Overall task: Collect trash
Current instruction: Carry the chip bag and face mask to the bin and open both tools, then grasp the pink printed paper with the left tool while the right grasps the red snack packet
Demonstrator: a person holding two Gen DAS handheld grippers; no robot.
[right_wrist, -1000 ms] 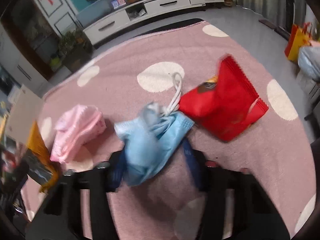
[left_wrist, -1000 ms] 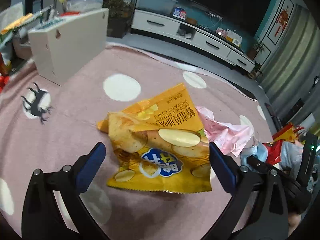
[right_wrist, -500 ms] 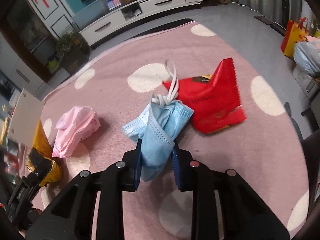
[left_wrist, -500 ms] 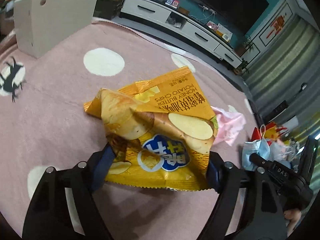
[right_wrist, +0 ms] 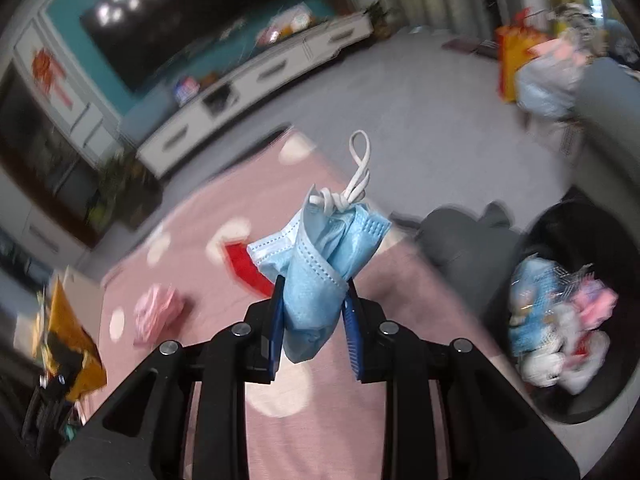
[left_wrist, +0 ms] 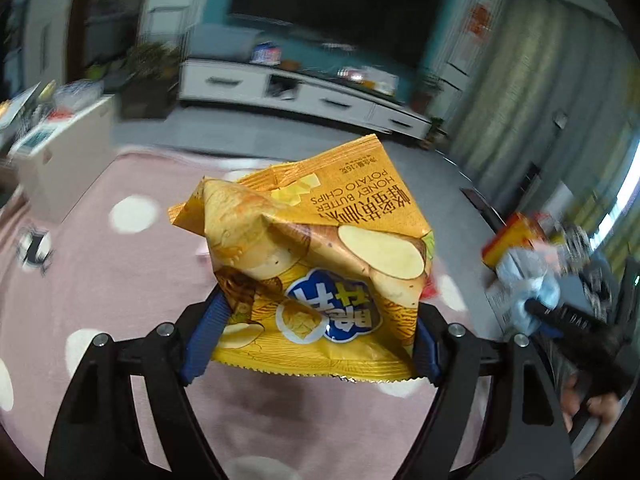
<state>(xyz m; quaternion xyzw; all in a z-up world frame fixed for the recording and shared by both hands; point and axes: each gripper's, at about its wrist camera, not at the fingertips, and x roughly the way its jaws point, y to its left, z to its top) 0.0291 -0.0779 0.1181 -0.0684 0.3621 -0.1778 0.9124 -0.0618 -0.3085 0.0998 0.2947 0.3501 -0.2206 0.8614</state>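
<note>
My left gripper (left_wrist: 316, 336) is shut on a yellow potato chip bag (left_wrist: 320, 264) and holds it up above the pink rug (left_wrist: 120, 280). My right gripper (right_wrist: 314, 320) is shut on a crumpled blue face mask (right_wrist: 320, 256) with white ear loops, lifted off the rug. In the right wrist view a red wrapper (right_wrist: 246, 266) and a pink crumpled wrapper (right_wrist: 156, 314) lie on the rug (right_wrist: 400, 320). A dark trash bin (right_wrist: 572, 320) holding several pieces of trash is at the right. The chip bag also shows at the left (right_wrist: 68, 344).
A white TV cabinet (left_wrist: 304, 96) runs along the far wall. A white box (left_wrist: 60, 156) stands at the rug's left edge. Bags (right_wrist: 536, 68) sit on the grey floor at the far right. A grey object (right_wrist: 464, 248) lies beside the bin.
Both grippers have lifted their loads off the rug and tilted up. The right gripper has swung to the right, bringing the trash bin into view. The left gripper closed on the chip bag.
</note>
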